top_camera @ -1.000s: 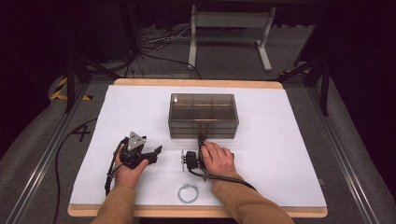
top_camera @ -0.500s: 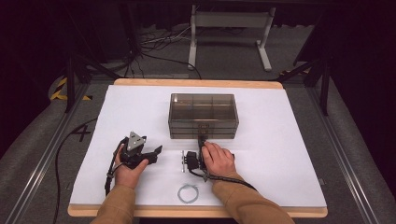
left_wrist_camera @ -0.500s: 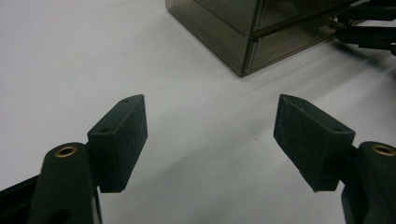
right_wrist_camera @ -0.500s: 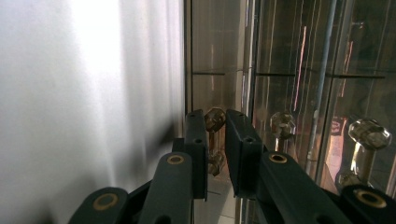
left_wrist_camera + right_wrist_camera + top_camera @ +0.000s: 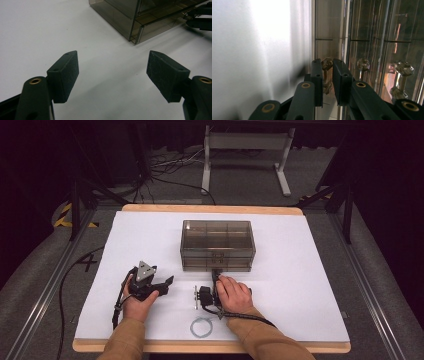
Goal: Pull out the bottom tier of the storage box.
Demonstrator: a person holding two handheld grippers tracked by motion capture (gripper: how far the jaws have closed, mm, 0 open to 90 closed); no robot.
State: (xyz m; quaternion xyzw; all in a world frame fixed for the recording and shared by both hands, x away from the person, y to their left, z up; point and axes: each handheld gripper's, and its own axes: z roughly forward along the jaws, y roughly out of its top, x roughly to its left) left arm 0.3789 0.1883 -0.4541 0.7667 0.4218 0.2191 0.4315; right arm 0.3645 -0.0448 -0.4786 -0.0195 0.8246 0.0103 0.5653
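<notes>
Now your right tool (image 5: 216,276) presses against the front of the smoky translucent drawer box (image 5: 218,238) that stands mid-table, its jaws closed on a faceted drawer knob (image 5: 327,64). Seen from the right gripper view, the two black jaws pinch that knob from either side, while two more knobs (image 5: 363,64) sit apart from it along the same front. From the high view, your right hand (image 5: 234,293) lies just before the box's near face, with the tool's cable trailing back along your tan sleeve (image 5: 265,340).

Your left tool (image 5: 167,281) rests well to the left of the box, jaws spread wide with nothing between them. Its own view shows the two black pads (image 5: 65,72) far apart above the bare white sheet (image 5: 50,30), the near corner of the box at upper right and the tips of the right tool at that box's front. A grey three-cornered plate (image 5: 145,269) tops the left tool, and your left hand (image 5: 137,301) cups it from beneath.

A small ring of wire or cord (image 5: 202,326) lies on the white table (image 5: 300,285) near its front edge, between your forearms, touching neither tool. The box's drawers appear shut, though the high view is too small to be certain.
</notes>
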